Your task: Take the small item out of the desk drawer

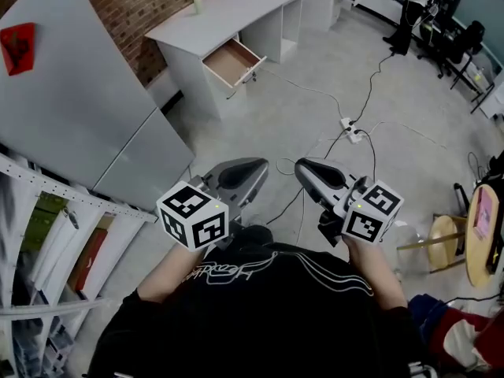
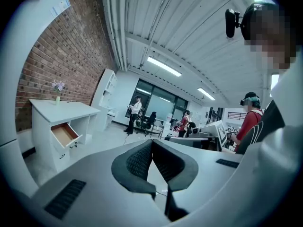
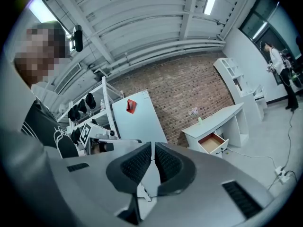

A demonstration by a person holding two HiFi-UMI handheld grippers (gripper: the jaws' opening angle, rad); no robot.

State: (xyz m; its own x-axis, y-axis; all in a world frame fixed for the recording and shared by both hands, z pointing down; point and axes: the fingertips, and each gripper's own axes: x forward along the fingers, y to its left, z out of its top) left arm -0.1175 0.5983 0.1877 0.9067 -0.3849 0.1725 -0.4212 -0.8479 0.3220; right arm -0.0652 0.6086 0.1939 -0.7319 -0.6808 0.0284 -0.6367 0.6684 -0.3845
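Note:
A white desk (image 1: 228, 10) stands far across the floor by the brick wall, its wooden drawer (image 1: 234, 61) pulled open. From here I see only bare wood inside; no small item shows. Both grippers are held close to the person's body, well short of the desk. My left gripper (image 1: 262, 166) is shut with nothing between its pads, and so is my right gripper (image 1: 300, 168). The left gripper view has its closed jaw tips (image 2: 152, 143) aimed past the drawer (image 2: 64, 135). In the right gripper view, the gripper (image 3: 153, 148) points up at the wall, with the drawer (image 3: 211, 143) lower right.
A tall grey cabinet (image 1: 71, 109) and a shelf rack (image 1: 47, 235) stand at the left. Cables and a power strip (image 1: 350, 131) lie on the floor between me and the desk. A stool (image 1: 445, 239) is at the right; a person (image 1: 413, 6) stands at the far back.

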